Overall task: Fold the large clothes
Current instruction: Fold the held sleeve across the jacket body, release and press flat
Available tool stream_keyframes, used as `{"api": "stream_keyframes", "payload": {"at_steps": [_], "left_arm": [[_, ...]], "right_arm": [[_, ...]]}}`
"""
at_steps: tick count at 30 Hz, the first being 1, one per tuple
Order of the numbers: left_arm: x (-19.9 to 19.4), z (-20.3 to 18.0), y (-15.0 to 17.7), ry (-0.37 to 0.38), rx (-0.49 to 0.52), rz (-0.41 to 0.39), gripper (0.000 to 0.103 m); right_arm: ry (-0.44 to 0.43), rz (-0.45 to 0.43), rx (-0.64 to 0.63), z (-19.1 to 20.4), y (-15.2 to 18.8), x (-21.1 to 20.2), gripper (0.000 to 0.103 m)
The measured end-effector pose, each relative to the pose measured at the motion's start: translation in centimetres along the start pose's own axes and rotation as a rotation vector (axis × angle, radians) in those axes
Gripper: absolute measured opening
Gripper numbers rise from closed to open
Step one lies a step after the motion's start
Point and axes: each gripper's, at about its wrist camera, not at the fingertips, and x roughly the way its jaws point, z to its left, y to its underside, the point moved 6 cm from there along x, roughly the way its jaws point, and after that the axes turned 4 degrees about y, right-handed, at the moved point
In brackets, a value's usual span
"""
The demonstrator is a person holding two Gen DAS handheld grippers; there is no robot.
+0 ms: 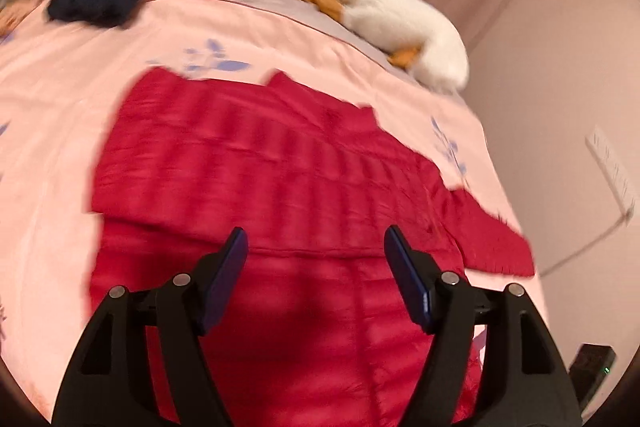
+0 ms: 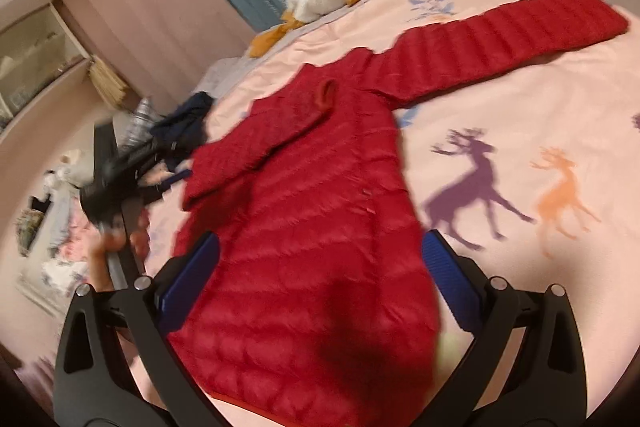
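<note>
A: Lying flat on the pink deer-print bedspread (image 2: 520, 115), the red quilted down jacket (image 2: 320, 207) runs lengthwise away from us, collar far, one sleeve stretched right.

B: Grippers?

A: Left gripper (image 1: 316, 247) gapes above it, nothing between; right gripper (image 2: 320, 259) spread wide, empty.

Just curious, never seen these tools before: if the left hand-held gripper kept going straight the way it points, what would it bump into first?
Most likely the red puffer jacket spread on the bed. The left hand-held gripper points down at it with open, empty jaws; how far off it is cannot be told.
</note>
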Motion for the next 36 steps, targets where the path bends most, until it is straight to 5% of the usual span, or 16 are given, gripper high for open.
{"api": "stream_keyframes", "payload": {"at_steps": [5, 10, 11, 16, 18, 23, 26, 30, 33, 36], "left_arm": [[-3.6, 6.6, -1.6, 0.039, -0.211, -0.083, 0.071], [-2.8, 8.4, -3.1, 0.058, -0.249, -0.083, 0.071], [-2.3, 8.2, -3.4, 0.062, -0.242, -0.077, 0.071], [1.1, 6.8, -4.5, 0.062, -0.163, -0.027, 0.071], [2.4, 6.3, -4.6, 0.016, -0.096, -0.018, 0.07], [7.3, 8.3, -2.7, -0.08, -0.087, 0.137, 0.046], [8.3, 9.1, -1.7, -0.064, -0.117, 0.155, 0.045], [7.5, 8.8, -1.7, -0.075, -0.154, 0.148, 0.047], [5.0, 7.4, -1.5, -0.055, -0.153, 0.113, 0.071], [2.2, 6.1, -0.6, -0.05, -0.095, 0.085, 0.083]], "right_arm": [[-0.061, 0.065, -0.028, 2.8, -3.6, 4.1, 0.101], [-0.134, 0.139, -0.073, 7.0, -7.7, 11.0, 0.101], [-0.124, 0.142, -0.073, 7.4, -8.4, 12.3, 0.101], [0.003, 0.145, -0.14, 8.9, -10.8, 18.5, 0.069], [0.05, 0.164, -0.164, 8.9, -10.9, 20.2, 0.066], [0.239, 0.232, -0.207, 5.5, -9.8, 22.8, 0.05], [0.225, 0.256, -0.183, 3.3, -9.0, 23.7, 0.041], [0.197, 0.247, -0.209, 3.7, -8.9, 23.4, 0.048], [0.093, 0.217, -0.1, 4.1, -9.3, 20.7, 0.074], [0.025, 0.137, -0.046, 2.8, -10.0, 15.7, 0.084]]}}
